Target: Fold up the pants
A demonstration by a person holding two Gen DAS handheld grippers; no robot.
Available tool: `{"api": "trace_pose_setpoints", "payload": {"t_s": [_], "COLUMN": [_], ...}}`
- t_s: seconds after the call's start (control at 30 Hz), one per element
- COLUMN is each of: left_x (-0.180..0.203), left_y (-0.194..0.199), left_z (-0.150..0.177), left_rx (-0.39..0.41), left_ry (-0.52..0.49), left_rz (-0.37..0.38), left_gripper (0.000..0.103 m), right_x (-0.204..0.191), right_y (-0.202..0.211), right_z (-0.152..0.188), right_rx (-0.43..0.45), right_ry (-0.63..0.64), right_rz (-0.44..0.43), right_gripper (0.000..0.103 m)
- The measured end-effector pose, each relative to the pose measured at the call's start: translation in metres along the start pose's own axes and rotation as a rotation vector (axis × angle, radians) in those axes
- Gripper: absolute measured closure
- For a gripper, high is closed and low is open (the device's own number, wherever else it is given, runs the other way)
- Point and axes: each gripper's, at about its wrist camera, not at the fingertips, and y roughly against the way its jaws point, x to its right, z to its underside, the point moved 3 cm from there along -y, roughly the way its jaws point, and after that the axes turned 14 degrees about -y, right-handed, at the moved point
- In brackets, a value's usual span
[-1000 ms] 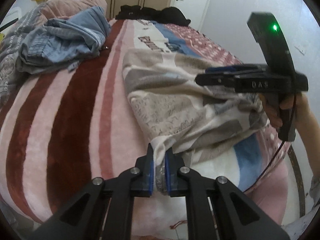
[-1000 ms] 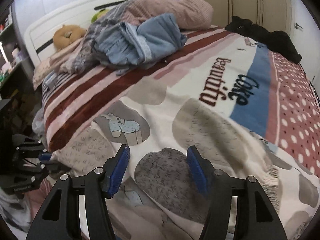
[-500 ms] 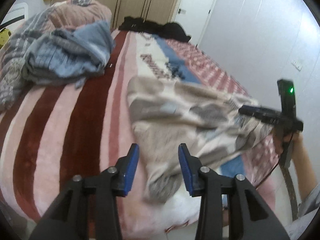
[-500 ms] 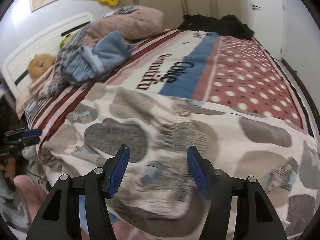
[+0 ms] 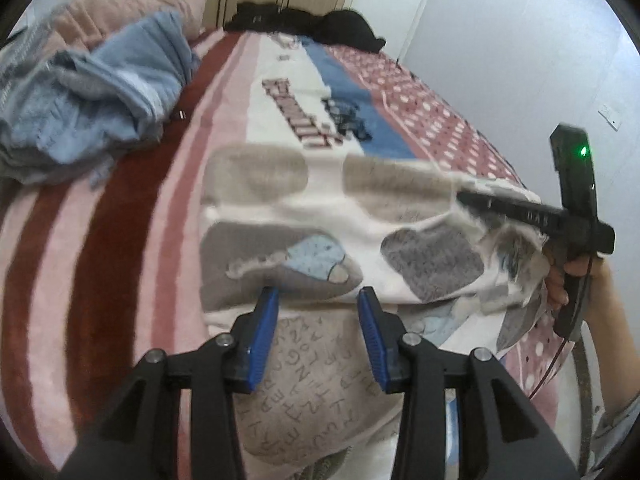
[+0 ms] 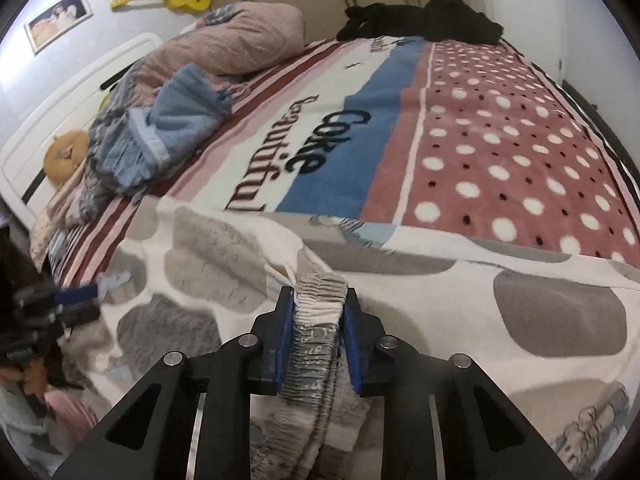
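The pants are cream with grey and beige blotches and lie spread near the bed's front edge; they also fill the lower right wrist view. My left gripper is open just above the pants' near part, holding nothing. My right gripper is shut on the bunched elastic waistband. In the left wrist view the right gripper holds the pants' right end. The left gripper shows at the far left of the right wrist view.
The bed has a striped, blue and polka-dot blanket. A heap of blue clothes and a pink quilt lie at the head end. Black clothes lie at the far edge. A white wall stands at the right.
My left gripper let go of the pants' corner, opened and now hovers over the pants. My right gripper, open before, has shut on the waistband.
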Motion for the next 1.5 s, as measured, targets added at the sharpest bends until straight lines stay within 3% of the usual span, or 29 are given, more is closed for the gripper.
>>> {"api": "trace_pose_setpoints", "payload": {"t_s": [0.1,0.27,0.3,0.37,0.4,0.47,0.6,0.73,1.0,1.13,1.2,1.3,1.5], "left_x": [-0.001,-0.001,-0.001,0.000,0.001,0.004,0.011,0.017,0.015,0.016,0.016,0.015,0.023], "left_y": [-0.013,-0.013,-0.011,-0.006,-0.001,0.010,0.019,0.013,0.007,0.022,0.030,0.044,0.052], "left_z": [0.011,0.016,0.016,0.013,0.011,0.007,0.002,0.006,0.019,0.015,0.012,0.006,-0.007], "left_rx": [-0.034,-0.048,-0.050,-0.039,-0.023,0.012,0.039,0.016,-0.022,0.024,0.058,0.109,0.155], "left_ry": [-0.005,-0.002,0.003,0.014,0.016,0.015,0.003,0.001,0.030,0.034,0.039,0.062,0.071], "left_rz": [0.003,0.003,0.002,0.002,0.003,0.004,0.005,0.000,-0.016,-0.027,-0.032,-0.021,-0.010], "left_gripper": [0.066,0.062,0.060,0.044,0.042,0.040,0.040,0.040,0.040,0.038,0.030,0.029,0.029], "right_x": [0.006,0.008,0.008,0.010,0.012,0.018,0.024,0.023,0.020,0.036,0.057,0.101,0.182], "right_y": [-0.002,-0.007,-0.005,0.004,0.014,0.030,0.051,0.051,0.064,0.090,0.112,0.144,0.172], "right_z": [-0.007,-0.007,-0.006,-0.002,0.002,0.008,0.035,0.062,0.098,0.098,0.102,0.112,0.131], "right_rx": [0.058,0.038,0.023,0.011,0.018,0.028,-0.013,-0.044,0.013,0.038,0.079,0.125,0.180], "right_ry": [-0.020,-0.019,-0.018,-0.030,-0.040,-0.063,-0.076,-0.036,0.055,-0.060,-0.142,-0.294,-0.534], "right_rz": [0.047,0.060,0.056,0.051,0.036,-0.001,-0.066,-0.045,0.029,-0.038,-0.057,-0.055,-0.055], "right_gripper": [0.088,0.087,0.084,0.078,0.067,0.057,0.057,0.061,0.063,0.063,0.061,0.054,0.054]}}
